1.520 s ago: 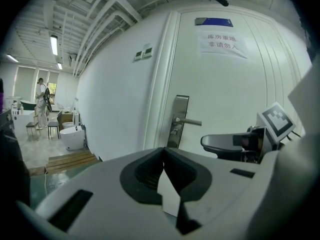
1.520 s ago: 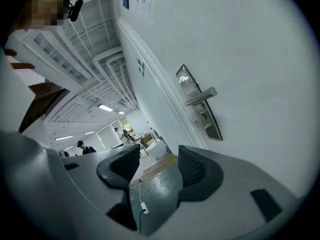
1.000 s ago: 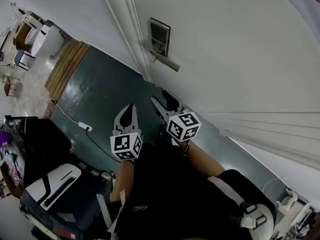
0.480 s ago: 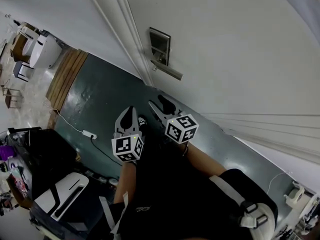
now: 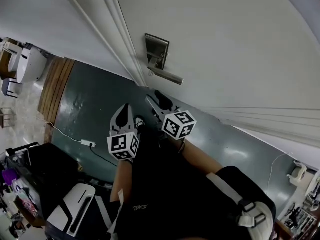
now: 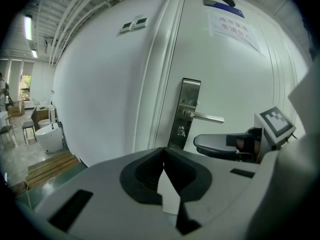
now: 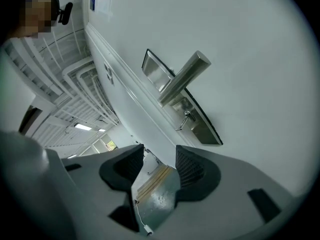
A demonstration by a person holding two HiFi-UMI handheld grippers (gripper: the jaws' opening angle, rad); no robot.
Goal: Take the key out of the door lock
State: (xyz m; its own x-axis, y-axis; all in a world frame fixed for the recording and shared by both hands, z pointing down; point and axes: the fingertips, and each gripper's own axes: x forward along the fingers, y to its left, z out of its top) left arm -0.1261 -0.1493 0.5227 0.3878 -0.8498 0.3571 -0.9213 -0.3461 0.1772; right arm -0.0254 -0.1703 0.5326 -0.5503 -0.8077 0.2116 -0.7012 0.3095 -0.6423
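The steel lock plate (image 5: pixel 156 53) with its lever handle (image 5: pixel 168 76) sits on the white door (image 5: pixel 235 44). A small key (image 6: pixel 181 131) hangs in the lock below the lever, also seen in the right gripper view as the key (image 7: pixel 185 119). My right gripper (image 5: pixel 158 100) is open a short way below the lever, apart from it. Its jaws have just been closing a little, with nothing between them. My left gripper (image 5: pixel 125 109) is shut and empty, lower and to the left. In their own views the left gripper (image 6: pixel 164 152) and right gripper (image 7: pixel 159 159) both point at the lock.
The white door frame (image 5: pixel 117 31) runs beside the lock. On the dark green floor lie a power strip with cable (image 5: pixel 87 143), a wooden platform (image 5: pixel 52 91) and a white tub (image 5: pixel 29 64). A black case (image 5: pixel 45 159) stands at the lower left.
Both grippers have moved closer to the door lock, which now looks larger and nearer in the head view. The right gripper has rolled slightly.
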